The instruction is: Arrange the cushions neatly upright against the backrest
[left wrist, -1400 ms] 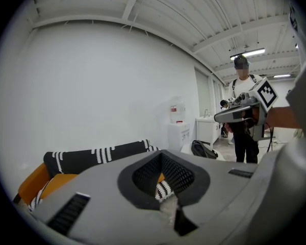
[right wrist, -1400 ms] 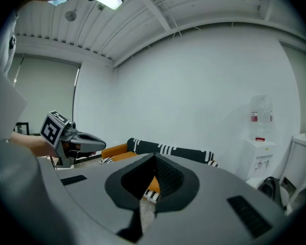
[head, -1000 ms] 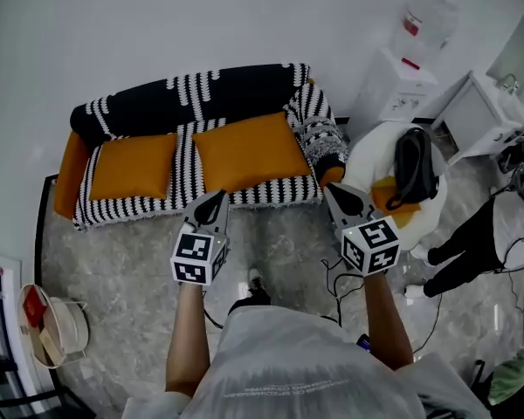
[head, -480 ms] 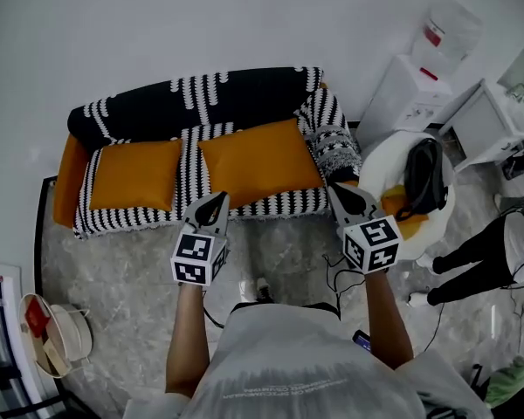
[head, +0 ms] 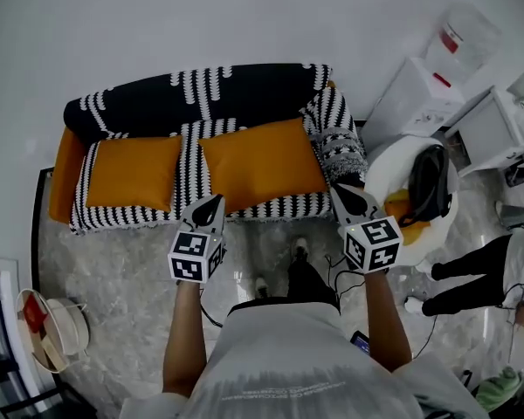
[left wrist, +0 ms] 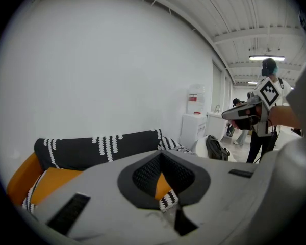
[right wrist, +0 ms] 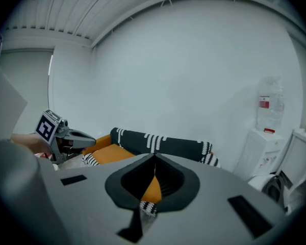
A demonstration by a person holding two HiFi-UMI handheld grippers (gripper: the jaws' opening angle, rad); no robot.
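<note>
So the sofa (head: 201,201) backs onto the wall. Two cushions lie flat on its seat in front of the backrest (head: 192,99): left cushion (head: 131,173) and right cushion (head: 262,164), side by side. Left gripper (head: 213,202) and right gripper (head: 340,191) are just before the sofa's front edge. Right of the sofa there's a round chair (head: 386,157) with a bag (head: 428,182) on it, and a water dispenser (head: 419,85) behind that.

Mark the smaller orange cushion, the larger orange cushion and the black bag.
smaller orange cushion (head: 133,173), head view, middle of its upward face.
larger orange cushion (head: 262,164), head view, middle of its upward face.
black bag (head: 430,182), head view, middle of its body.
</note>
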